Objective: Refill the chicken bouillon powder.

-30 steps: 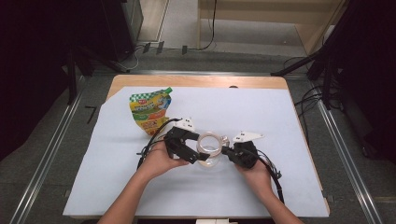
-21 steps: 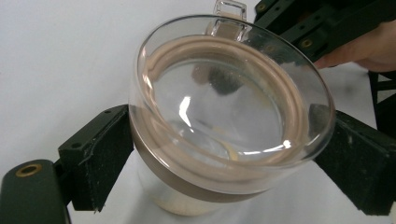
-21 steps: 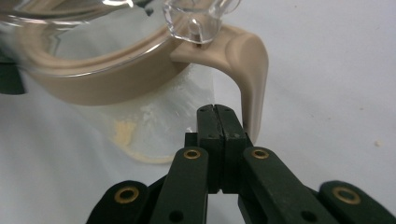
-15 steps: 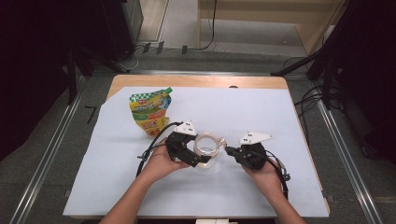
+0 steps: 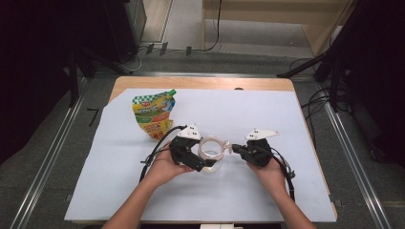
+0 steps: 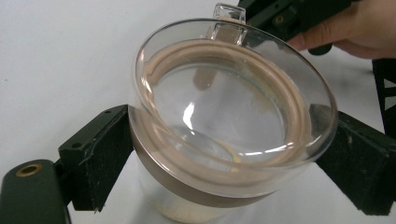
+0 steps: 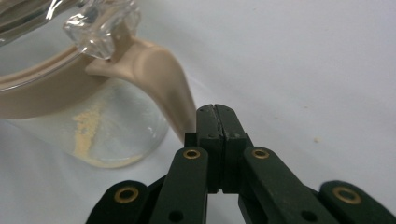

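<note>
Jar [image 6: 224, 140] was clamped between left gripper [image 5: 198, 160] jaws; right gripper [image 7: 215, 121], closed empty, had apparently been withdrawn from its latch [image 7: 159, 84].

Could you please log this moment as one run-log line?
left claw: shut on glass jar | right claw: shut, empty, beside beige latch | refill pouch: untouched

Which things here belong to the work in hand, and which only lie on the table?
In the work:
- glass jar, clamped in the left gripper
- its clear lid
- beige latch, beside the shut right gripper

Lying about:
- snack pouch
- crumb
</note>
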Demonstrator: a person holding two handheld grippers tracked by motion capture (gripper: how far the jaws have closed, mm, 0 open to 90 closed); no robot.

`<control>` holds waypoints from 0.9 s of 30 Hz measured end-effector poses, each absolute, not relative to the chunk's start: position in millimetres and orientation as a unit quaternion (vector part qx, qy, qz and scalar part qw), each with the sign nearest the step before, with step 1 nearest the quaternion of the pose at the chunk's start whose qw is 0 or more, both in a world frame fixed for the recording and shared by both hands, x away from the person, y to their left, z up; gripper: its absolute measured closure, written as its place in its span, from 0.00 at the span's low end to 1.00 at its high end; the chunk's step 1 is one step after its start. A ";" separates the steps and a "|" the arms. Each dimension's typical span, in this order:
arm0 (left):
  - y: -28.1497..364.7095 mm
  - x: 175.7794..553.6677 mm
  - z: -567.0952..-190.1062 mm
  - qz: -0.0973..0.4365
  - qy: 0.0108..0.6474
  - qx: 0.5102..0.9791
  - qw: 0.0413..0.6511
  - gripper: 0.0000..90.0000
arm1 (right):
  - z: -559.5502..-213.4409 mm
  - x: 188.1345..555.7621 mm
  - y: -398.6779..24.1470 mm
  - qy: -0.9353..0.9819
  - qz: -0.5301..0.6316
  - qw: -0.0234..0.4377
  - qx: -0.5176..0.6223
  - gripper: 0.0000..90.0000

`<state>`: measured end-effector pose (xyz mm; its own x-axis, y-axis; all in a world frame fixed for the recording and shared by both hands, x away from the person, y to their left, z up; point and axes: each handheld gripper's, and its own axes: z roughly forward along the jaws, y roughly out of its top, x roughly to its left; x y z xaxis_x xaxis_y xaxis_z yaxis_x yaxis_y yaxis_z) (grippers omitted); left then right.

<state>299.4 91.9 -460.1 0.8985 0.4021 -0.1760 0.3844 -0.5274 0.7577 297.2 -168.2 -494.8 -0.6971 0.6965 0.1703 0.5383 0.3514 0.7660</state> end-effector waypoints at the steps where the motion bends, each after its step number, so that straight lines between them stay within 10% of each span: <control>1: 91.6 299.2 -460.2 0.011 0.224 0.874 0.431 0.10 | -495.9 296.2 -164.8 0.817 0.422 0.094 0.382 1.00; 27: 88.8 295.0 -452.2 0.032 0.228 0.876 0.424 0.11 | -495.5 294.7 -163.6 0.816 0.416 0.093 0.390 1.00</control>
<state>295.0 88.8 -452.2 0.8942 0.4262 -0.1368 0.3718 -0.5371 0.7572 294.7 -163.6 -495.5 -0.6783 0.7141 0.1732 0.5600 0.3497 0.7511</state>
